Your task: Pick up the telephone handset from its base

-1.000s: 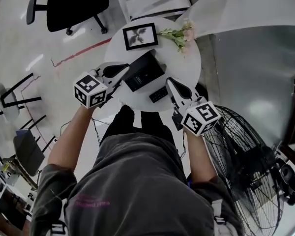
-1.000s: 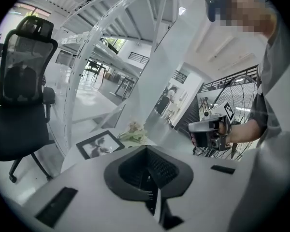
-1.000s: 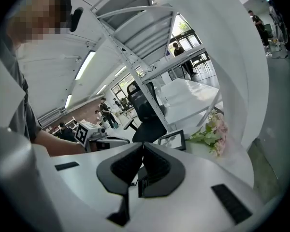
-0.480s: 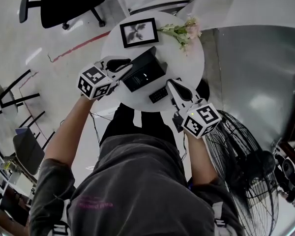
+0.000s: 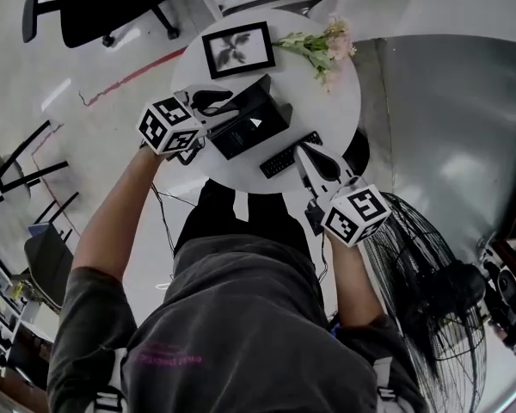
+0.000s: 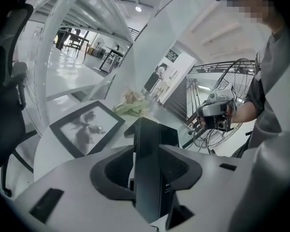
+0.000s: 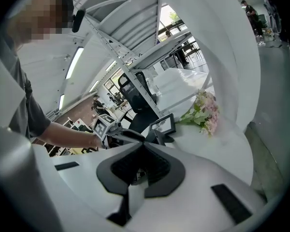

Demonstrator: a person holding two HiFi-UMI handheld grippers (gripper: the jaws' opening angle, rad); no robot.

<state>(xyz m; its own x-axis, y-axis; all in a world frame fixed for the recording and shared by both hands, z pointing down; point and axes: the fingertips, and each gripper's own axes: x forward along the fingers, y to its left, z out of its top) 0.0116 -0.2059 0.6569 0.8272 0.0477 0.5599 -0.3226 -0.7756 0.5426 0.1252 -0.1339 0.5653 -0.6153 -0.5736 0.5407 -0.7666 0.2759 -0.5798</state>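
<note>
The black telephone base (image 5: 256,126) stands on a round white table (image 5: 331,106), and its handset (image 5: 241,103) lies along the base's left side. My left gripper (image 5: 220,101) is at that side. In the left gripper view the handset (image 6: 149,178) runs as a dark bar between the jaws of the left gripper (image 6: 147,148). Those jaws are opening, and a thin gap shows beside the left pad. My right gripper (image 5: 309,151) hovers with its jaws together near the table's front right, beside a flat black remote (image 5: 288,155). Nothing is between the right gripper's (image 7: 144,144) pads.
A framed picture (image 5: 236,50) and a bunch of flowers (image 5: 322,48) lie at the table's far side. A standing fan (image 5: 421,274) is close on the right. A black office chair (image 5: 112,3) stands on the floor beyond the table.
My left gripper has come forward and down onto the phone's left side, and its jaws have gone from shut to wide around the handset. The right gripper sank a little.
</note>
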